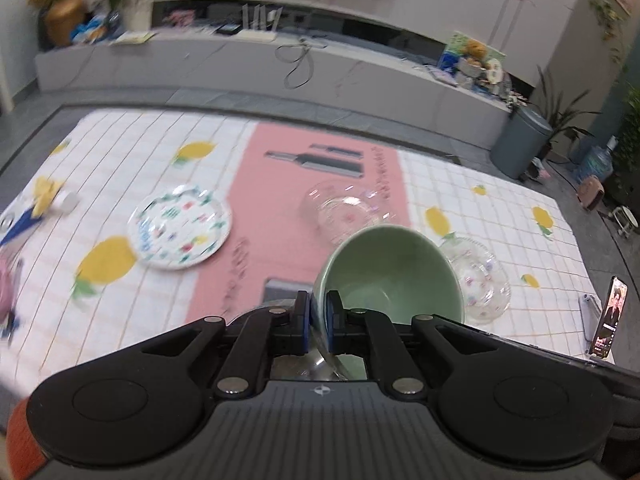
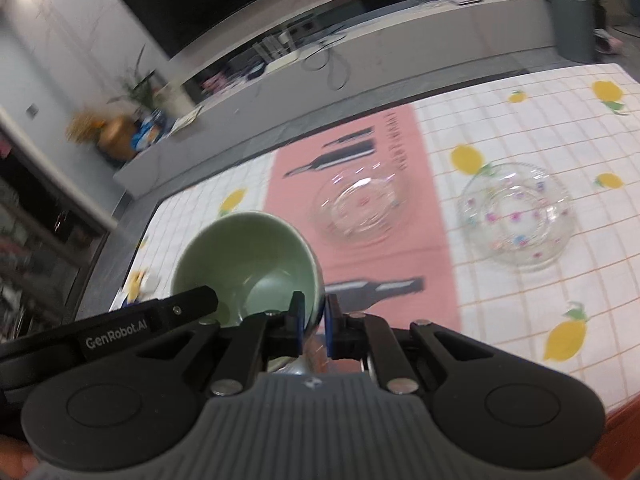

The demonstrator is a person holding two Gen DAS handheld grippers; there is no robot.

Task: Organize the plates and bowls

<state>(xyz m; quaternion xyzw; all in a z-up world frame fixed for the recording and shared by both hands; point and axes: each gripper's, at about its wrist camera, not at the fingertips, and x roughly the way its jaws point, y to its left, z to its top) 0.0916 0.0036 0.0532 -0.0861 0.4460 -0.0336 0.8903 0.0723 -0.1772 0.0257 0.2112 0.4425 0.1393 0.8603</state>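
Little of the sorting looks finished, judging by how the dishes lie spread over the tabletop (image 1: 120,152). Starting at the left edge, some small clutter sits there, too blurred to name. Next comes the patterned plate (image 1: 180,227), lying flat and alone on the lemon-print cloth, well apart from everything else and nearer the left edge than the middle. On the pink strip down the middle rests a clear glass bowl (image 1: 344,208), and a second glass bowl (image 1: 478,280) with coloured dots stands further toward the right edge; the two are apart, not stacked. The green bowl (image 1: 390,272) is off the cloth, tilted, and both tools have it: the left gripper (image 1: 318,312) is clamped on its rim, one pad inside the wall and one outside, and the right gripper (image 2: 314,318) pinches the rim on the opposite side in the same way. A phone (image 1: 610,316) stands propped at the right edge. So one bowl is in hand with nowhere settled yet; the plate and both glass bowls seem untouched, and I would guess the green bowl is headed for nesting with the glass ones.
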